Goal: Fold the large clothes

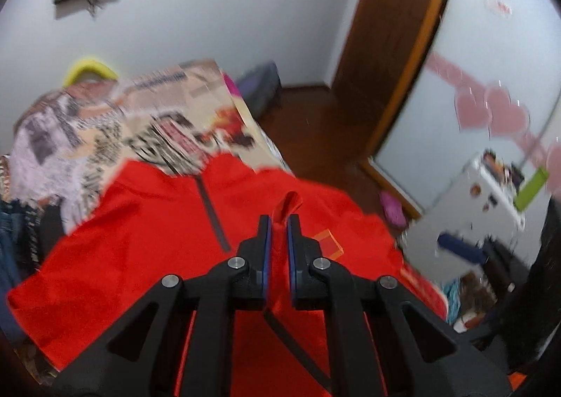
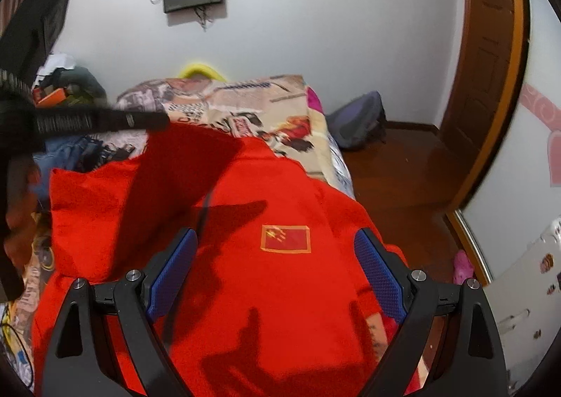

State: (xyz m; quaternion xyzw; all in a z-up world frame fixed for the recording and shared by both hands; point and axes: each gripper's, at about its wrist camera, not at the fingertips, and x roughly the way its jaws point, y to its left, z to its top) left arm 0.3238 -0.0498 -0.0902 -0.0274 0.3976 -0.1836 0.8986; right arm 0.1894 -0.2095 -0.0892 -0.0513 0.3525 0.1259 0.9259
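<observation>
A large red zip-neck shirt lies spread on a bed. In the left wrist view my left gripper is shut on a pinched-up fold of the red fabric, which sticks up between the blue pads. In the right wrist view the same red shirt fills the foreground, with a flag patch on the chest and a dark zip. My right gripper is open above the shirt, its jaws wide apart on either side of the patch, holding nothing. The other hand-held gripper reaches in from the left.
The bed has a printed comic-pattern cover and a yellow object at its head. Clutter lies at the left of the bed. A dark bag sits on the wooden floor. A brown door and a white cabinet stand at the right.
</observation>
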